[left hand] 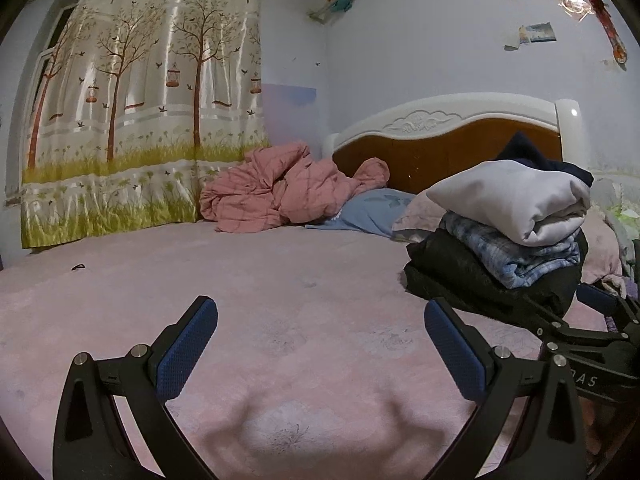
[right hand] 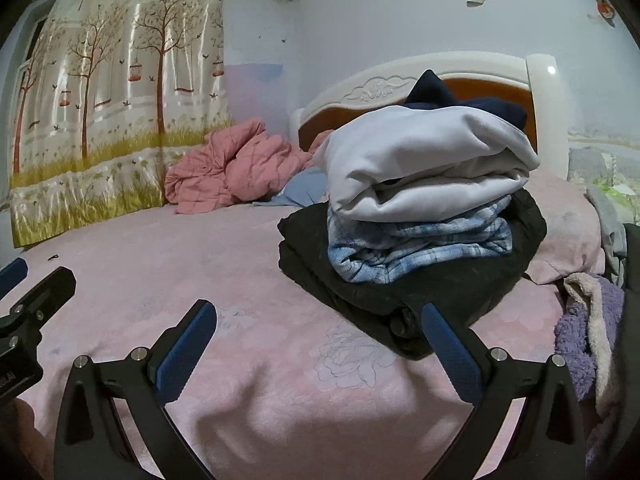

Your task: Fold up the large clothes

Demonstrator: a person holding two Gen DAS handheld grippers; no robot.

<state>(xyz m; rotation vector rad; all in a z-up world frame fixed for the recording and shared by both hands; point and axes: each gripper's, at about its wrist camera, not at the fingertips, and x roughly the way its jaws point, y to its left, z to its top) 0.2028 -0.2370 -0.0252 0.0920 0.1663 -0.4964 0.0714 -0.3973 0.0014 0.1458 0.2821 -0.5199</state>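
A stack of folded clothes point(right hand: 420, 216) sits on the pink bed sheet point(right hand: 160, 264): a black garment point(right hand: 320, 256) at the bottom, a blue plaid one point(right hand: 400, 252) above it, a white one point(right hand: 420, 160) over that, a dark navy piece point(right hand: 460, 100) on top. In the left wrist view the stack point(left hand: 508, 232) lies to the right. My left gripper point(left hand: 320, 320) is open over bare sheet, holding nothing. My right gripper point(right hand: 320, 320) is open too, its right pad point(right hand: 448, 352) close to the black garment's front edge.
A crumpled pink quilt point(left hand: 280, 188) and a blue pillow point(left hand: 368, 208) lie by the wooden headboard point(left hand: 440, 148). A tree-print curtain point(left hand: 132, 112) hangs at the left. A purple fluffy cloth point(right hand: 580, 340) lies at the right. A small dark hair tie point(left hand: 78, 267) rests on the sheet.
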